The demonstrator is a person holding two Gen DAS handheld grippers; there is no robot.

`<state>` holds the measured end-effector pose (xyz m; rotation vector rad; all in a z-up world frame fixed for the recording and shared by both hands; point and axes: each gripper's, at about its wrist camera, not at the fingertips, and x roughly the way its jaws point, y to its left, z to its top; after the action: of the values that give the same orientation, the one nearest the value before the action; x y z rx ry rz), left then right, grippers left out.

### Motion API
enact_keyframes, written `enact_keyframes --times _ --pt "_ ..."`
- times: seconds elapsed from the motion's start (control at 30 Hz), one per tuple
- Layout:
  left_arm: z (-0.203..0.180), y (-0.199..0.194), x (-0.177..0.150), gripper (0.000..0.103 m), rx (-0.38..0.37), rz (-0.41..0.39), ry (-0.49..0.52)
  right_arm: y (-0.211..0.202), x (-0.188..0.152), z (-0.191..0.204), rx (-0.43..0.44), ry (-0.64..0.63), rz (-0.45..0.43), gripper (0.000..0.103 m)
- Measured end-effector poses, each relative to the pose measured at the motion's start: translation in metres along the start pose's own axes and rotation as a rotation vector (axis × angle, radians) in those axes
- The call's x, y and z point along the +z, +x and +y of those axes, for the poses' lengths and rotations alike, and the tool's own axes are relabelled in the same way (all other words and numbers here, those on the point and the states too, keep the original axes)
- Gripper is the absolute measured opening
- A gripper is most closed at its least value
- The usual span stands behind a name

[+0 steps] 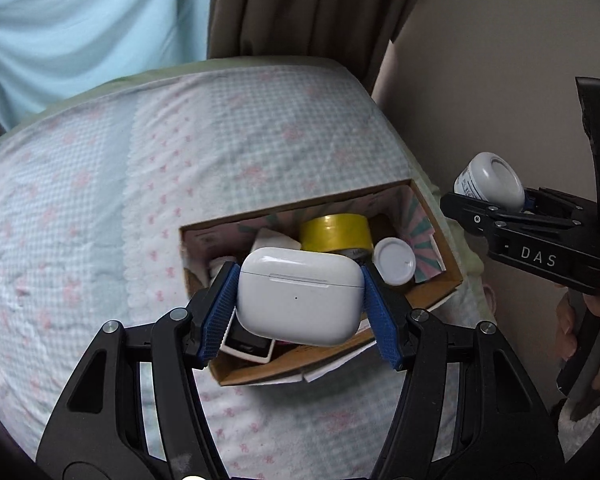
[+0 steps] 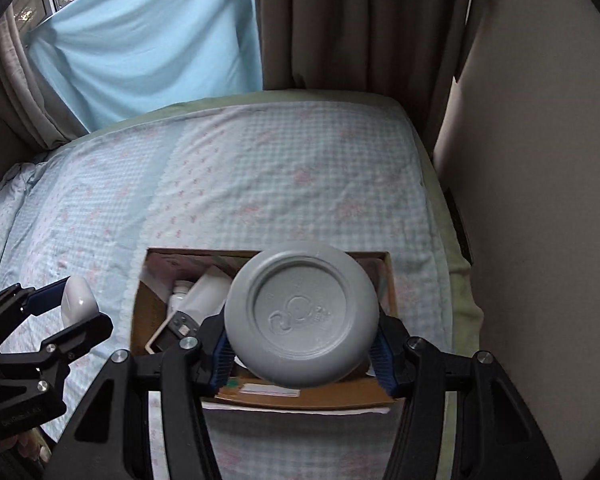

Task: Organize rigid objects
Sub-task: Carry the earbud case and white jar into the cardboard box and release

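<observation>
My left gripper [image 1: 298, 296] is shut on a white earbuds case [image 1: 300, 294] and holds it above an open cardboard box [image 1: 446, 258] on the bed. In the box lie a yellow tape roll [image 1: 336, 234], a white round lid [image 1: 394, 266] and other small items. My right gripper [image 2: 302, 344] is shut on a grey-white bottle [image 2: 302, 316], its base toward the camera, above the same box [image 2: 138, 312]. The right gripper with the bottle [image 1: 490, 180] shows at the right of the left wrist view. The left gripper with the case [image 2: 76, 300] shows at the left of the right wrist view.
The bed has a checked light blue cover with pink print [image 2: 260, 176]. Brown curtains [image 2: 360, 24] and a light blue sheet [image 2: 148, 40] hang behind it. A beige wall [image 2: 540, 200] runs along the right side of the bed.
</observation>
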<state>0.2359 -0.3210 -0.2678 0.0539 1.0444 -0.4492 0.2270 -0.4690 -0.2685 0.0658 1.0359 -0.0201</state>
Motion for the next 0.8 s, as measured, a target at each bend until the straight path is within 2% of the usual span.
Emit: enact_keyframes --times 0.13,0.27,0.4,0.57,0.7,0.8 --pt "-0.031 0.038 0.001 0.058 -0.016 0.060 0.041 0.025 -0.001 -0.032 0.014 0.017 0.024 0.052" --pt "-0.053 0.080 -0.003 0.058 -0.035 0.127 0.085 0.050 0.003 -0.049 0.051 -0.035 0.024 0.052" --pt "-0.066 0.116 -0.006 0.058 -0.031 0.185 0.124 0.072 0.007 -0.050 0.095 -0.140 0.022 0.052" --pt "-0.066 0.146 -0.011 0.058 -0.030 0.257 0.119 0.102 0.005 -0.041 0.126 -0.238 0.044 0.052" --pt "-0.071 0.159 -0.018 0.058 -0.040 0.300 0.151 0.116 0.000 -0.037 0.149 -0.272 0.056 0.052" --pt "-0.072 0.164 -0.020 0.058 -0.063 0.322 0.155 0.124 -0.004 -0.030 0.130 -0.311 0.078 0.053"
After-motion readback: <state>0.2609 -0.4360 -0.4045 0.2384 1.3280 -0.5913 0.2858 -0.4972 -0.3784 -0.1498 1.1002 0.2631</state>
